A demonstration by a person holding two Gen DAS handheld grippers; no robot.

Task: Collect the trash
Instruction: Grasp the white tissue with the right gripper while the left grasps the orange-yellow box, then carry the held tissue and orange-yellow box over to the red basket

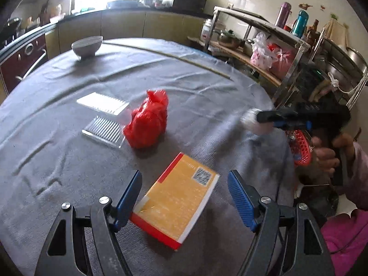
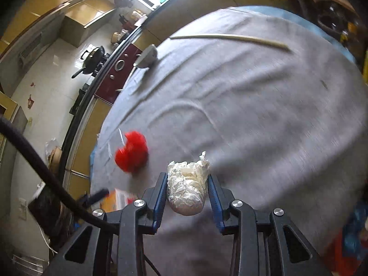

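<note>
Right tool [image 2: 187, 191] clamped on crumpled white paper wad [image 2: 187, 186], above tabletop [image 2: 264, 115]. Left tool [image 1: 184, 197] spread apart, straddling orange box [image 1: 177, 200] without contact at near tabletop edge. Red bag [image 1: 147, 122] mid-tabletop.

Left gripper [image 1: 184, 197] agape, right gripper [image 2: 187, 192] clamped

We are seeing the right gripper [image 1: 253, 120] smearing into blur at the table's right edge, hiding what it is clamping there.
</note>
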